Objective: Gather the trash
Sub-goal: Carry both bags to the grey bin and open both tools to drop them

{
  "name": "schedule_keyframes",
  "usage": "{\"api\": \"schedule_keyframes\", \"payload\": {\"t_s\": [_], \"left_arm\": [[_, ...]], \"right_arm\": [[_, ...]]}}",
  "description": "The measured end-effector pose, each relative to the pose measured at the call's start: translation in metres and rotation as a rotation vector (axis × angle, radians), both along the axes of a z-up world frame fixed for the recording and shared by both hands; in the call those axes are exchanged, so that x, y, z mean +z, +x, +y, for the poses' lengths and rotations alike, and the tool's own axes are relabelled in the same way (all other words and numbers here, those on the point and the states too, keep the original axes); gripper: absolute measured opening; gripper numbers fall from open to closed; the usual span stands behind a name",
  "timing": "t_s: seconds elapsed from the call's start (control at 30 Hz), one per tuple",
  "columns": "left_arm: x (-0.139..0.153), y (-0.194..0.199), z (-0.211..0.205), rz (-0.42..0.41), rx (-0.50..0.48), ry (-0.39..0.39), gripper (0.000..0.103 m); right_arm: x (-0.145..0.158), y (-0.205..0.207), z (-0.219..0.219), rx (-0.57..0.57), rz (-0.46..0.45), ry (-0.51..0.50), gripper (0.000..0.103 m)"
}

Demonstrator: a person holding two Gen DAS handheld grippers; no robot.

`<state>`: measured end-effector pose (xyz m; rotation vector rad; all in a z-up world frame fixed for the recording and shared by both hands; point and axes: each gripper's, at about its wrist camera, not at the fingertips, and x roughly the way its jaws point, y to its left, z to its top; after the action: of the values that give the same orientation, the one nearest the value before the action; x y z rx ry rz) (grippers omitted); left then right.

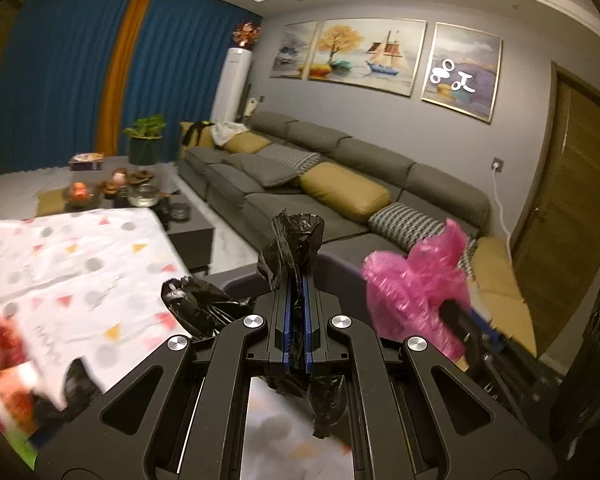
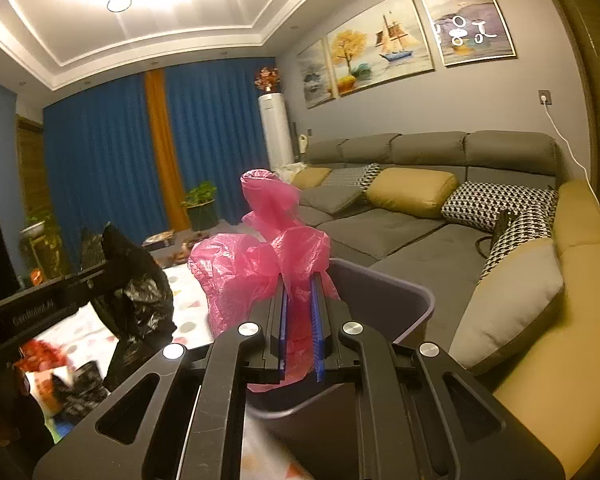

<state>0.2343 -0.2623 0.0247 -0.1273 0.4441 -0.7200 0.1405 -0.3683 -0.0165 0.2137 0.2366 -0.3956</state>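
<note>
My left gripper (image 1: pixel 297 280) is shut on a crumpled black plastic bag (image 1: pixel 294 248), which sticks up above the fingertips and hangs below them. My right gripper (image 2: pixel 300 280) is shut on a crumpled pink plastic bag (image 2: pixel 268 256). Both are held in the air over a grey-purple bin (image 2: pixel 384 296), whose rim (image 1: pixel 340 260) shows behind the black bag. The pink bag (image 1: pixel 416 288) and the right gripper appear at the right of the left wrist view. The black bag (image 2: pixel 136 280) and the left gripper appear at the left of the right wrist view.
A table with a white patterned cloth (image 1: pixel 72 272) lies left of the bin, with red snack packaging (image 1: pixel 4 364) at its near corner. A grey sofa (image 1: pixel 340 184) with yellow cushions (image 2: pixel 412 192) runs along the right wall. A dark coffee table (image 1: pixel 116 188) stands further back.
</note>
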Motion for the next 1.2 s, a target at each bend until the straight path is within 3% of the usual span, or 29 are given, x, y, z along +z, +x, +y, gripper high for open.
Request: {"api": "schedule_keyframes", "payload": {"t_s": [0.27, 0.77, 0.83, 0.87, 0.9, 0.93, 1.0, 1.1, 1.2], "left_arm": [[-0.021, 0.039, -0.044, 0.049, -0.045, 0.006, 0.004], [-0.048, 0.066, -0.066, 0.106, -0.066, 0.054, 0.005], [-0.049, 0.067, -0.064, 0.110, -0.064, 0.059, 0.012], [-0.050, 0.067, -0.062, 0.107, -0.057, 0.062, 0.020], [-0.050, 0.066, -0.060, 0.103, -0.050, 0.064, 0.035], [-0.050, 0.066, -0.058, 0.100, -0.040, 0.064, 0.041], [-0.049, 0.067, -0.052, 0.104, -0.026, 0.054, 0.061], [-0.046, 0.067, -0.037, 0.089, 0.041, 0.051, 0.077], [-0.040, 0.056, -0.021, 0.057, 0.099, 0.054, 0.088]], "right_arm": [[-0.003, 0.025, -0.022, -0.030, 0.018, 0.013, 0.011], [-0.020, 0.055, -0.033, -0.010, 0.063, 0.041, 0.013], [-0.020, 0.056, -0.036, -0.010, 0.065, 0.034, 0.023], [-0.020, 0.056, -0.037, -0.015, 0.064, 0.029, 0.028], [-0.020, 0.056, -0.038, -0.015, 0.062, 0.030, 0.040], [-0.020, 0.056, -0.039, -0.017, 0.059, 0.032, 0.046], [-0.020, 0.055, -0.040, -0.023, 0.060, 0.030, 0.047], [-0.019, 0.051, -0.041, -0.032, 0.056, 0.035, 0.048], [-0.016, 0.044, -0.036, -0.045, 0.047, 0.014, 0.056]]}}
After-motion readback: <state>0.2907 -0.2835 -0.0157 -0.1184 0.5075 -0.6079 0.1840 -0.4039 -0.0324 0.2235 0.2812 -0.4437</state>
